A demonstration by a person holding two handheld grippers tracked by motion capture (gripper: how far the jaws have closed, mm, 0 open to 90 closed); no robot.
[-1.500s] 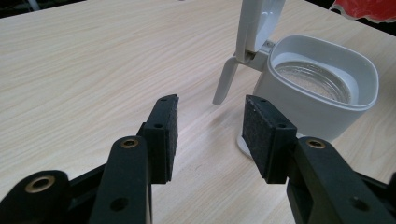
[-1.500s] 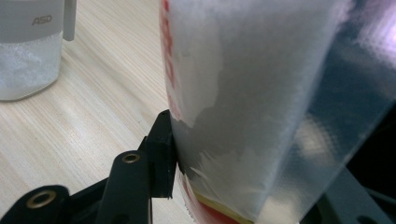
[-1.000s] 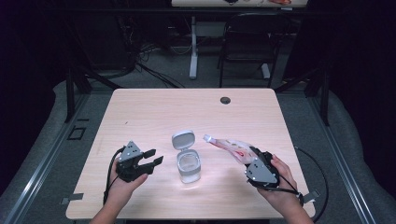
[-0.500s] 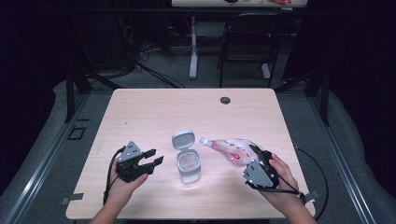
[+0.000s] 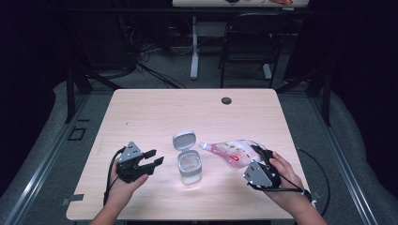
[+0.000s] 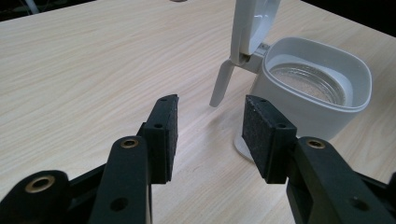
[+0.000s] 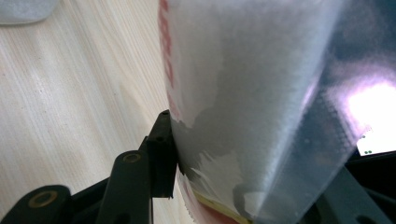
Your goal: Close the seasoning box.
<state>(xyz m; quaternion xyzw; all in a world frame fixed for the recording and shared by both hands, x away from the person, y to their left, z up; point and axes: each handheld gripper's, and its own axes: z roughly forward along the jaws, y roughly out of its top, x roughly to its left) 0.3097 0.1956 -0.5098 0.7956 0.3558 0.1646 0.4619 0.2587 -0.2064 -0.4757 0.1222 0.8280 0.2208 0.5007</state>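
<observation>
Pale wooden table (image 5: 141,117) under everything, with a small dark round hole (image 5: 226,101) near the far edge.

On it, near the middle, a white container (image 5: 189,168) with a clear glass inner jar, its hinged lid (image 5: 183,139) flipped up and standing upright on the far side. In the left gripper view, same container (image 6: 313,95) just ahead and to the right of the jaws, lid (image 6: 252,28) rising above its rim, a thin white latch tab (image 6: 221,85) hanging down from the hinge toward the tabletop.

To the right of the container, a clear refill pouch (image 5: 232,151) with pink and red print, tilted, spout end pointing left toward the container's open mouth and close beside it (not touching, as far as can be told). Right gripper (image 5: 258,161) clamped on the pouch's back end; in the right gripper view, pouch (image 7: 243,93) wedged against the left pad, jaws spread wide around its bulk. Right hand (image 5: 286,180) wrapped round the gripper body from the near right, wrist angled up and left.

Left gripper (image 5: 152,157) held low over the table left of the container, jaws apart with nothing between them, pointing right at the container. Left hand (image 5: 119,187) underneath, forearm coming in from the near edge.
</observation>
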